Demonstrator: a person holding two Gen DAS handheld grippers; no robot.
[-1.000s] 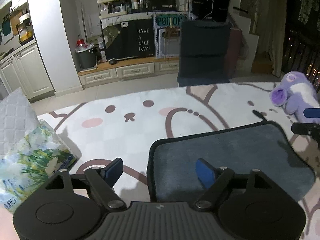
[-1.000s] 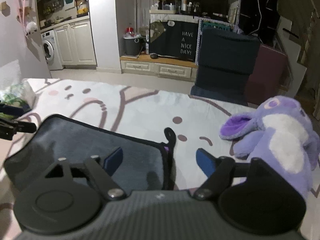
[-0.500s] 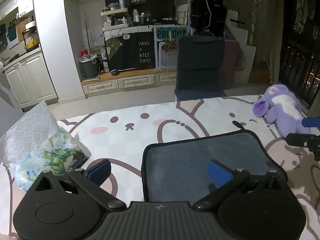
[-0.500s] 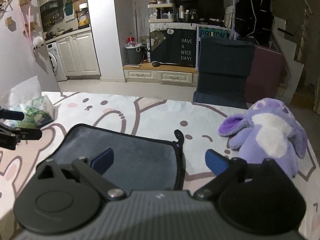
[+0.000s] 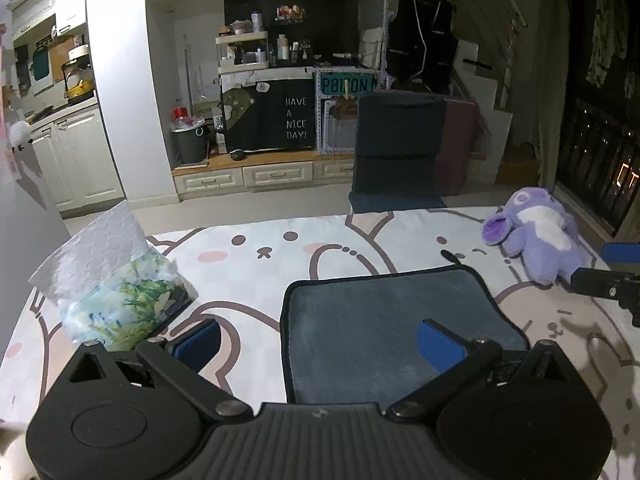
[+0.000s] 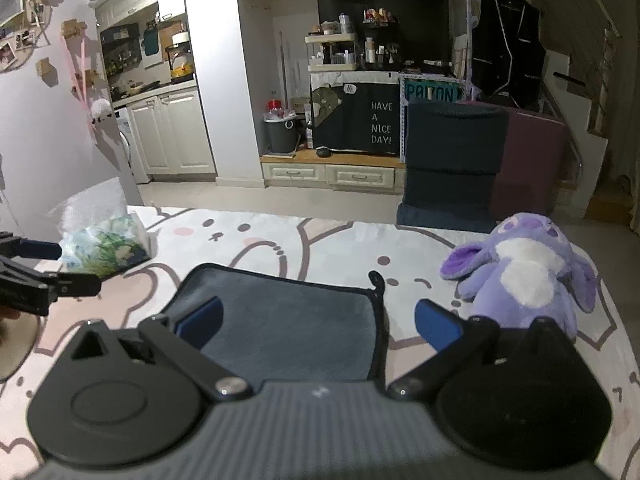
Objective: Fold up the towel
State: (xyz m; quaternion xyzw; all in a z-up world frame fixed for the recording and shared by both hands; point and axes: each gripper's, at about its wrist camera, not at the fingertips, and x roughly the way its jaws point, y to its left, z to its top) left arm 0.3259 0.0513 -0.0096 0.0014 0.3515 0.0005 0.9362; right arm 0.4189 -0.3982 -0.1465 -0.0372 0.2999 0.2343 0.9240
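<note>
A grey-blue towel (image 5: 384, 320) with a dark border lies folded flat on the bunny-print sheet; it also shows in the right wrist view (image 6: 288, 316). My left gripper (image 5: 320, 346) is open and empty above the towel's left near corner. My right gripper (image 6: 318, 322) is open and empty above the towel's right near corner. The right gripper's fingers (image 5: 604, 280) show at the right edge of the left wrist view. The left gripper's fingers (image 6: 48, 280) show at the left edge of the right wrist view.
A purple plush toy (image 5: 536, 236) (image 6: 520, 268) lies right of the towel. A tissue pack with a green leaf print (image 5: 120, 304) (image 6: 104, 248) sits to the left. A dark chair (image 5: 400, 152) stands beyond the bed's far edge.
Both grippers have lifted and drawn back from the towel, and their jaws have opened wider. The towel lies still.
</note>
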